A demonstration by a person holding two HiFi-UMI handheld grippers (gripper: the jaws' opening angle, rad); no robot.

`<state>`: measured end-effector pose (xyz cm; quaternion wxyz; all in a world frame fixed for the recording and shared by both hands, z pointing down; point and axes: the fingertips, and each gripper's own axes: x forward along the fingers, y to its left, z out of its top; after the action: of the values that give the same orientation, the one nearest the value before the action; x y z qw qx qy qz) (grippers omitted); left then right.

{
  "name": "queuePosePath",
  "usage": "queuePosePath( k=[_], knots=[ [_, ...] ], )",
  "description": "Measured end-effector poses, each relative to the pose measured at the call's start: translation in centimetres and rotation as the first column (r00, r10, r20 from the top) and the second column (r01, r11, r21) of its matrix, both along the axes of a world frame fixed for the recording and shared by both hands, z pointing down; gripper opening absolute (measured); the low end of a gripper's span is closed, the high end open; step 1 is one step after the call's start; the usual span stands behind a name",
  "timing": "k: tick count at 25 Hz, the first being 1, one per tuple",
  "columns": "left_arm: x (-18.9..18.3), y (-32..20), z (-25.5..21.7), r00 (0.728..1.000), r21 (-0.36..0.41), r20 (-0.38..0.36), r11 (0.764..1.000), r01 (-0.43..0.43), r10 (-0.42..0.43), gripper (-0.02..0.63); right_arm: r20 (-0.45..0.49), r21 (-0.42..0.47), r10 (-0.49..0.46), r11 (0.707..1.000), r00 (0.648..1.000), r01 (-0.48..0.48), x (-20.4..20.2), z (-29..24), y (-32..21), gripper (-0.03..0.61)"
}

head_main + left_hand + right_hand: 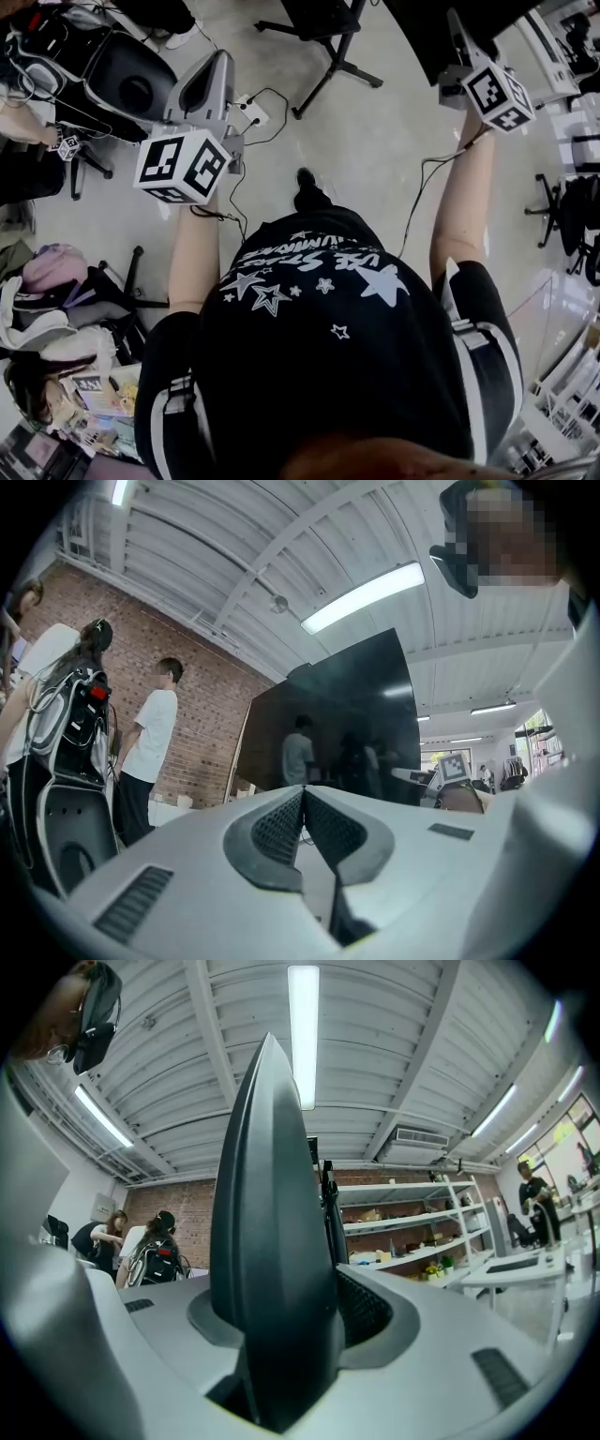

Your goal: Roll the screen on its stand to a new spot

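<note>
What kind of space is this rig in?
Likely a loft-style lab or workshop: brick wall, beamed ceiling with strip lights, open shelving, and a big dark screen.

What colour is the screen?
Black and glossy. The screen shows best in the left gripper view.

Open floor ahead, clutter beside.
Bare floor [375,159] lay clear at centre; the screen [422,37] blocked the upper right, black stand legs [323,61] and a power strip [251,112] the upper middle, bags [47,309] the lower left, chairs [562,216] the right edge.
</note>
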<state>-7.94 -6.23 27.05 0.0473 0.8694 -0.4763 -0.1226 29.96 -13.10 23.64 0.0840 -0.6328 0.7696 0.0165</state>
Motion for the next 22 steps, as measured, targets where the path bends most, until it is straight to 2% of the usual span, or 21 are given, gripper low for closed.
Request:
queuePosePath(
  k=[12,22],
  knots=[
    [-0.6,4.6,1.1,0.999,-0.013,-0.026,0.999,-0.046,0.046,0.012,-0.004,-0.007,0.029,1.000,1.000,-0.029,-0.3,0.1,3.4,0.222],
    [-0.4,7.3,0.2,0.999,0.006,-0.023,1.000,0.024,-0.024,0.012,-0.022,-0.002,0.029,1.000,0.999,-0.029,-1.5,0.0,4.6,0.222]
  ],
)
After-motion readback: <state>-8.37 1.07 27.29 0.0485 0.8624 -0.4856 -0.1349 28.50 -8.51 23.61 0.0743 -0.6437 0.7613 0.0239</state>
